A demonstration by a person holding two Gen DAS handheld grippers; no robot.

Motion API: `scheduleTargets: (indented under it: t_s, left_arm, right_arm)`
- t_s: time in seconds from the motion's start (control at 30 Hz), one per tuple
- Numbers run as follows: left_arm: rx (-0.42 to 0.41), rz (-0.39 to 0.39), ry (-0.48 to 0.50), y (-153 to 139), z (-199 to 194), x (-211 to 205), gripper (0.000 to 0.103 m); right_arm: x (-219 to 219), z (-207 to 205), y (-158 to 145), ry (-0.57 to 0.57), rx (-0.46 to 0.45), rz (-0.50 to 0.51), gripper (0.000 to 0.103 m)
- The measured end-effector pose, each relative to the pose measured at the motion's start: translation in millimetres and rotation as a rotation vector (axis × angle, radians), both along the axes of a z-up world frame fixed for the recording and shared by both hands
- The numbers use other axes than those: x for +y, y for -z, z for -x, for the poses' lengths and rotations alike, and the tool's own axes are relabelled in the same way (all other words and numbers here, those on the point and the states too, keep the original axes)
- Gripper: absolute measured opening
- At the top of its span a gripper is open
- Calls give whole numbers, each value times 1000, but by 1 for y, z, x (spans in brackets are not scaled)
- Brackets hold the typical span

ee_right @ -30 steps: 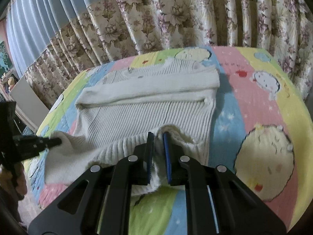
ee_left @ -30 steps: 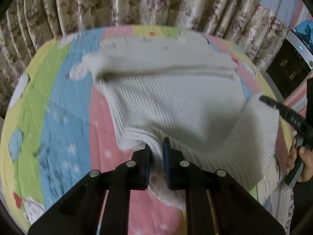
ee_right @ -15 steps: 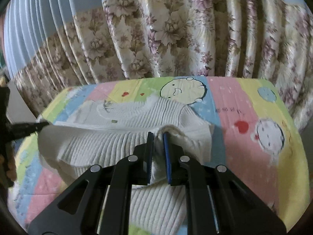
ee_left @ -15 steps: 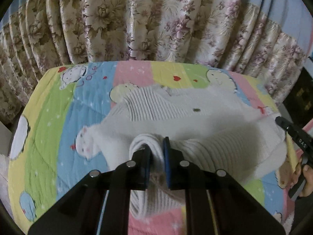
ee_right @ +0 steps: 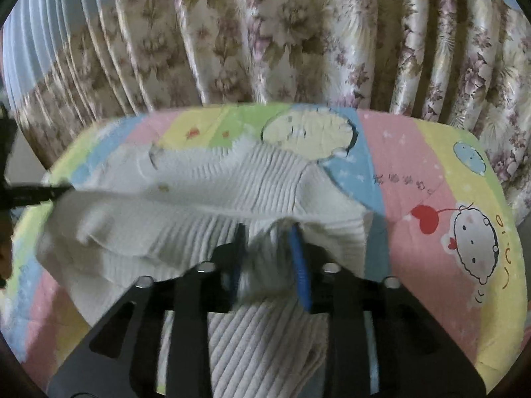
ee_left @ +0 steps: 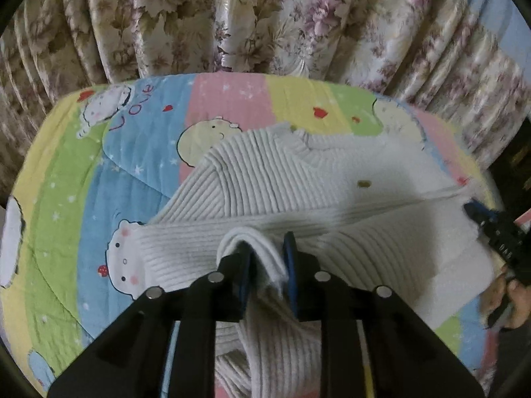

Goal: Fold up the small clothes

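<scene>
Two tongs share one garment. Starting at the left: the left tongs (ee_left: 267, 262) are clamped on a bunched fold of the white ribbed sweater (ee_left: 265, 179), and from their own camera the body of the knit spreads away toward 12 o'clock across the cartoon-print quilt (ee_left: 66, 199), with the neckline farthest off. The carried edge runs crosswise, from 9 o'clock to 3 o'clock, ending where the other tool's black tip shows at the 3 o'clock rim with a person's hand (ee_left: 507, 301) below it.

Moving right, the right tongs (ee_right: 268, 248) are likewise closed on a pinch of the same hem, with loose knit hanging down between the tool's arms. From here the lifted edge stretches toward 9 o'clock, and the neckline lies at about 11 o'clock. A flowered curtain (ee_right: 298, 33) hangs behind the bed.

Judging by this, the fold is mid-carry: both ends of the hem are held roughly level, neither hand clearly nearer the collar, so the coming move turns on laying that crosswise edge forward onto the upper chest.
</scene>
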State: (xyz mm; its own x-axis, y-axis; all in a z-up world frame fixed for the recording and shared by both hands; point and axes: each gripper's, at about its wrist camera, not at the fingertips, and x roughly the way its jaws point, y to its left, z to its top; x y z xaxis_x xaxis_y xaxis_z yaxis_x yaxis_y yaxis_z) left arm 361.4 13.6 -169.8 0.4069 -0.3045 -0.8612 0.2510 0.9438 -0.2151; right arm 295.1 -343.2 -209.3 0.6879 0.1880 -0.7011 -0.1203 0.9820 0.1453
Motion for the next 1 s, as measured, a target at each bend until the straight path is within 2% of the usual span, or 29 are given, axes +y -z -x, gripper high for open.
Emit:
scheduleTargets:
  t_s: [0.07, 0.13, 0.33, 0.37, 0.47, 0.5, 0.57, 0.63, 0.67, 0.7, 0.73, 0.87, 0.93, 1.0]
  left_arm:
    - [15, 73, -16, -9, -2, 9, 26]
    - [18, 122, -29, -16, -4, 17, 27]
    - [24, 104, -36, -23, -7, 18, 27]
    - [31, 103, -34, -22, -7, 18, 31]
    - [63, 79, -13, -17, -2, 13, 52]
    - [60, 37, 13, -16, 1, 8, 56]
    - [23, -54, 47, -17, 8, -2, 57]
    - [6, -94, 74, -17, 16, -11, 66]
    - [6, -88, 79, -16, 18, -12, 77]
    - [-3, -86, 79, -17, 22, -11, 96]
    - [-10, -64, 87, -17, 24, -9, 100]
    - [53, 99, 92, -13, 25, 11, 100]
    - [45, 94, 69, -14, 26, 17, 100]
    - [16, 36, 44, -16, 27, 19, 100]
  right_arm:
    - [-8, 6, -16, 18, -52, -33, 44]
    - [-14, 10, -28, 41, -88, -33, 46]
    - [-20, 15, -29, 57, -82, -12, 49]
    - [-19, 15, -26, 56, -76, -10, 49]
    - [-16, 20, -18, 50, -56, 2, 51]
    - [-15, 22, -16, 49, -53, 7, 51]
    - [-14, 24, -12, 45, -47, 18, 52]
    - [-12, 25, -10, 43, -45, 23, 54]
    - [-12, 26, -10, 43, -45, 25, 55]
    - [-11, 26, -10, 42, -45, 26, 56]
    - [-11, 26, -9, 38, -42, 29, 56]
    - [-7, 28, -6, 29, -39, 55, 57]
    - [-6, 28, -5, 30, -41, 62, 57]
    - [-7, 28, -5, 31, -41, 59, 57]
